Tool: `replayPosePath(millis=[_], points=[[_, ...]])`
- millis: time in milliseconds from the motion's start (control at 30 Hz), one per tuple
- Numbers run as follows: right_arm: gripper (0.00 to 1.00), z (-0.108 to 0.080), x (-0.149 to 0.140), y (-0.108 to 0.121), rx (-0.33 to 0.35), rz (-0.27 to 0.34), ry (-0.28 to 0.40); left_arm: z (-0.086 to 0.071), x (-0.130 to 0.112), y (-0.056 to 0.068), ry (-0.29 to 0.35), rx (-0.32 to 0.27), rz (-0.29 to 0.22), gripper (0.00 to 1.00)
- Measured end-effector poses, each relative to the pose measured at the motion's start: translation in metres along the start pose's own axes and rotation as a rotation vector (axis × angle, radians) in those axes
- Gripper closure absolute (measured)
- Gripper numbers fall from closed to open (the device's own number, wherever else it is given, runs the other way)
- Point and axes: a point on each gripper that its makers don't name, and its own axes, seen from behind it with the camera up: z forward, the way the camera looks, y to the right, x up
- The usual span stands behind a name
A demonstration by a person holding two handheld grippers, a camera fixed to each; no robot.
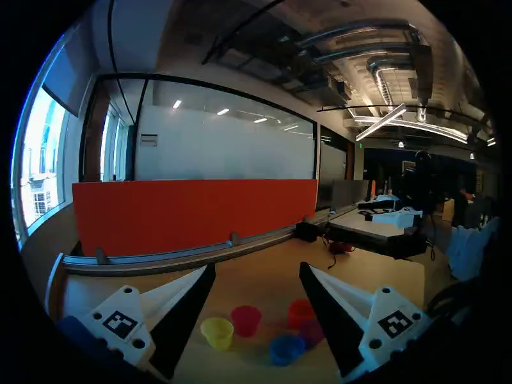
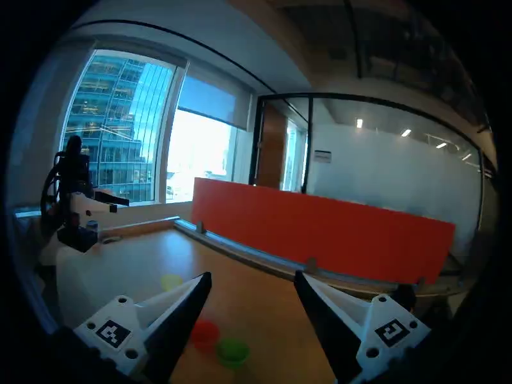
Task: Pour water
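Note:
In the left gripper view, my left gripper (image 1: pixel 256 267) is open above a wooden table (image 1: pixel 269 281) with nothing between its fingers. Several small cups stand close below and ahead of it: yellow (image 1: pixel 217 333), pink-red (image 1: pixel 246 320), orange-red (image 1: pixel 300 312), purple (image 1: pixel 312 332) and blue (image 1: pixel 286 349). In the right gripper view, my right gripper (image 2: pixel 251 275) is also open and empty over the table (image 2: pixel 256 307). A yellow cup (image 2: pixel 171 281), a red cup (image 2: pixel 205 334) and a green cup (image 2: pixel 233 352) stand beneath it.
An orange partition (image 1: pixel 192 214) with a metal rail runs along the table's far edge, also seen as the orange partition (image 2: pixel 320 233). A white and black device (image 2: pixel 77 214) stands at the left near the windows. Desks with equipment (image 1: pixel 390 224) lie at the right.

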Motion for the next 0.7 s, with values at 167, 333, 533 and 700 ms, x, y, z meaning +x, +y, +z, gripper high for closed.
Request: replayPosePath(millis=[167, 333, 533, 700], points=[[0.0, 0.003, -0.016, -0.003, 0.022, -0.005, -0.03, 0.003, -0.014, 0.004, -0.018, -0.022, -0.004, 0.03], [0.0, 0.007, -0.034, -0.008, 0.046, -0.01, -0.061, 0.008, -0.03, 0.003, -0.046, -0.033, -0.003, 0.02], [0.0, 0.013, -0.056, -0.013, 0.069, -0.014, -0.1, 0.013, -0.054, 0.005, -0.084, -0.055, 0.001, 0.03], [0.0, 0.018, -0.076, -0.015, 0.084, -0.006, -0.134, 0.017, -0.07, 0.008, -0.103, -0.075, 0.013, 0.03]])
